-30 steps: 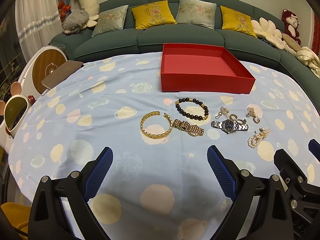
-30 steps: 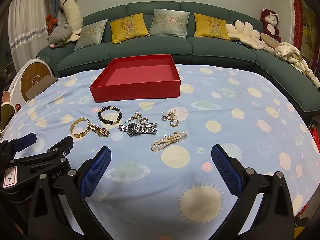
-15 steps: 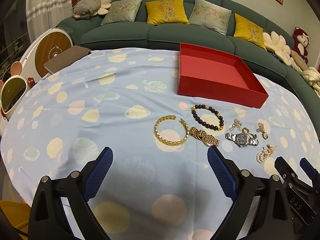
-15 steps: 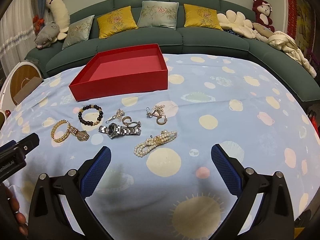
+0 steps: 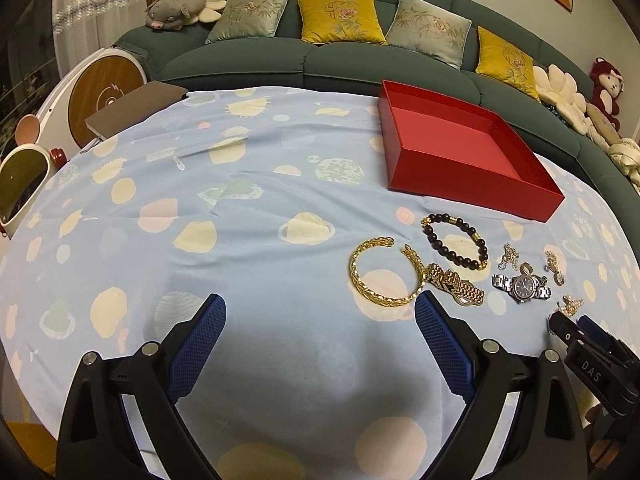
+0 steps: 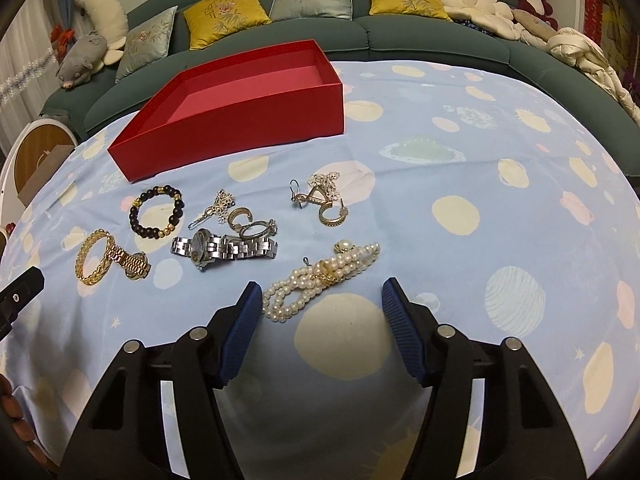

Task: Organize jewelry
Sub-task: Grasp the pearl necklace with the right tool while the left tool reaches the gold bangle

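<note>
Right wrist view showed the jewelry spread across the pale blue planet-print cloth (image 6: 460, 216) on the counter, all of it nearer than the shallow red cardboard box (image 6: 240, 112), which sat open at the far side. At the left lay the braided gold open bangle (image 6: 91, 257), touching the gold link watch (image 6: 129, 262) just beside it. Farther back sat the dark wooden bead bracelet with gold spacers (image 6: 157, 212). To its right a small silver flower pendant (image 6: 218, 208) and a pair of hoop rings (image 6: 250, 224) lay just beyond the silver steel-band watch (image 6: 222, 247). Right again, a tangle of gold earrings (image 6: 324, 200) rested near the box's front right corner. Nearest of all lay the white pearl strand with a gold clasp (image 6: 320, 278), its left end just beside the left blue pad (image 6: 242, 330). The right claw (image 6: 322, 298) stood with fingers apart, gripping nothing, the pearls between and just ahead of its tips.

Left wrist view showed the left claw (image 5: 320, 316) also spread wide and empty above the cloth, its right pad (image 5: 440, 348) just below the bangle (image 5: 382, 274). The gold watch (image 5: 456, 282), bead bracelet (image 5: 456, 242) and silver watch (image 5: 522, 287) followed rightward, with the red box (image 5: 460, 168) beyond them.
</note>
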